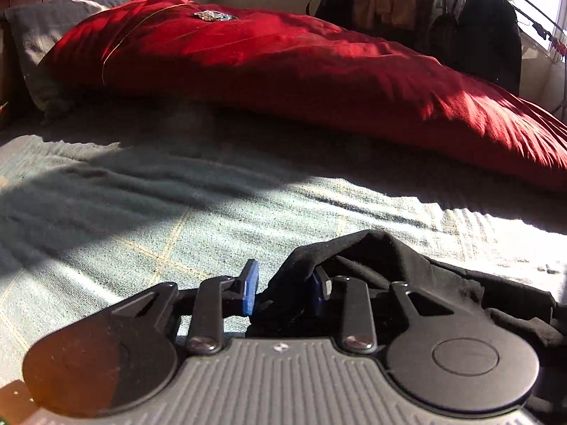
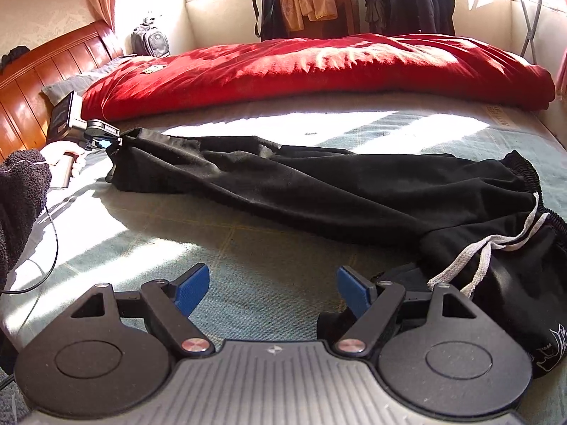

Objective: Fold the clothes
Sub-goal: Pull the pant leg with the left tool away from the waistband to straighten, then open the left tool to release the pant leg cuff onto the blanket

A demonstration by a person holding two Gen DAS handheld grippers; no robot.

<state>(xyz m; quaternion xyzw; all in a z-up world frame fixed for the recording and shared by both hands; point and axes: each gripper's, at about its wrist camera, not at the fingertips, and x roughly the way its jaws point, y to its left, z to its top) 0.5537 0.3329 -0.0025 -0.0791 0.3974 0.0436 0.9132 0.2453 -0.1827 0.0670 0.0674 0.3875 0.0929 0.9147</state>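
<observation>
Black trousers (image 2: 319,184) lie stretched across the grey-green bedsheet (image 2: 248,248). Their elastic waistband (image 2: 524,170) and white drawstring (image 2: 485,251) are at the right. My left gripper (image 2: 113,141) is at the leg hem on the far left, held by a hand (image 2: 60,156) in a dark fleece sleeve. In the left wrist view the hem cloth (image 1: 372,258) drapes over the right blue pad (image 1: 319,290). The left gripper (image 1: 283,290) stands partly open, and its left pad (image 1: 250,290) is clear of the cloth. My right gripper (image 2: 273,288) is wide open over bare sheet, just left of the waistband end.
A red duvet (image 2: 319,67) lies bunched along the far side of the bed. A wooden headboard (image 2: 42,81) and a grey pillow (image 1: 39,32) are at the left. A backpack (image 2: 149,40) and hanging clothes (image 2: 418,0) stand behind. A cable (image 2: 49,248) trails from the sleeve.
</observation>
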